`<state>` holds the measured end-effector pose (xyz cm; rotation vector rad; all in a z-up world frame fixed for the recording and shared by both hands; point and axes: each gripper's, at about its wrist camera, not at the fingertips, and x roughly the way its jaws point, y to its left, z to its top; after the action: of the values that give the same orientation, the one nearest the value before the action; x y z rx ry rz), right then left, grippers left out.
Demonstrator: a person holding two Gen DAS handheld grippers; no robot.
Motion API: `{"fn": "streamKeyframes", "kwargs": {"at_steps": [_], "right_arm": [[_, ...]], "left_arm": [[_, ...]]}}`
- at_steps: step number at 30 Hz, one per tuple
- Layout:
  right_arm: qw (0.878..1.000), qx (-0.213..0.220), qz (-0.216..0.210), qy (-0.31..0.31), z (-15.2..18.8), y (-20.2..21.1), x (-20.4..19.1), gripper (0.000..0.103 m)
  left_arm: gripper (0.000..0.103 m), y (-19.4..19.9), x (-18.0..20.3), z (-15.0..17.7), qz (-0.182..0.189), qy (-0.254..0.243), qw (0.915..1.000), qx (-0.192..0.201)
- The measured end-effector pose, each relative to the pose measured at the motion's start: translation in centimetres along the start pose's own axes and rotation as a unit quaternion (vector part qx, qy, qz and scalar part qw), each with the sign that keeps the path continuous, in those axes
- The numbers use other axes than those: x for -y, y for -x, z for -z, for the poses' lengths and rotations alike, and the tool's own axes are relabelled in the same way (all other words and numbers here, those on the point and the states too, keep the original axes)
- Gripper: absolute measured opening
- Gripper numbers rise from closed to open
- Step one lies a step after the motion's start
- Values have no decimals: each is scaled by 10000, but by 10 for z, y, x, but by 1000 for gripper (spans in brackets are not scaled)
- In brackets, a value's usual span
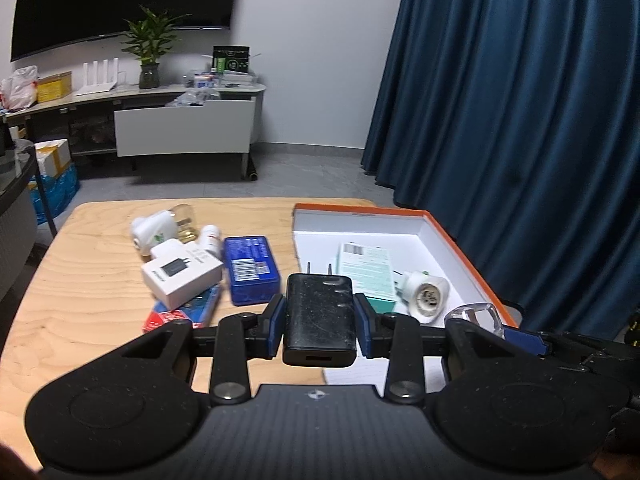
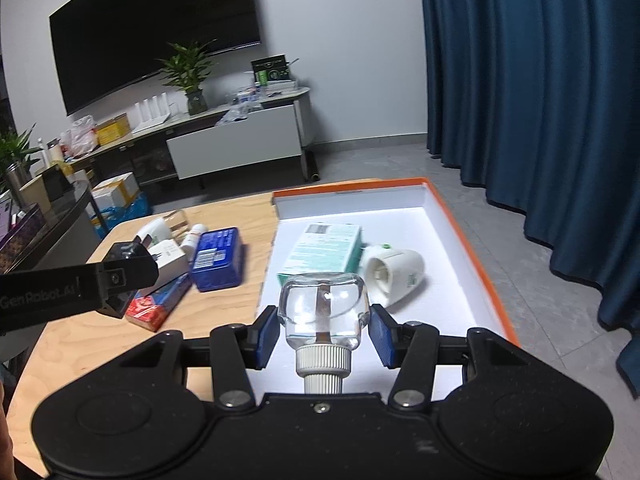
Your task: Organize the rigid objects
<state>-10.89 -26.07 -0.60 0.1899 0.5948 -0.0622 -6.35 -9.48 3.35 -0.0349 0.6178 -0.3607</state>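
A black plug-in charger was clamped between the blue pads of the left gripper, its two prongs pointing away from the camera and its port facing back. It was held above the wooden table, just beside the near left edge of the orange-rimmed box.

In the right wrist view, a clear glass refill bottle with a white ribbed cap was seen between the pads of the right gripper, cap toward the camera. The left pad was touching the glass, while a thin gap showed at the right pad; whether the bottle was fully clamped could not be told. It was held over the near end of the box's white floor.

Inside the box, a teal and white carton was lying flat near the middle, and a white plug-in vaporizer was lying on its side just beside the carton, toward the right wall.

On the table, left of the box, a blue case was lying flat. A white charger box was resting partly on a red and blue packet. Toward the far edge, a second white vaporizer with an amber bottle and a small white bottle were gathered together.
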Motion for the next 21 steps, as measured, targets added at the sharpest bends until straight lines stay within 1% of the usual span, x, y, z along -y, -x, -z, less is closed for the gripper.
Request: {"fn": "streamKeyframes", "kwargs": {"at_steps": [13, 21], "right_arm": [[9996, -3, 198, -183, 0, -3, 26, 60], [9993, 2, 262, -285, -1, -7, 38, 60]], "left_arm": [[37, -17, 29, -2, 244, -157, 9995, -91], [37, -27, 41, -2, 304, -245, 9991, -144]]}}
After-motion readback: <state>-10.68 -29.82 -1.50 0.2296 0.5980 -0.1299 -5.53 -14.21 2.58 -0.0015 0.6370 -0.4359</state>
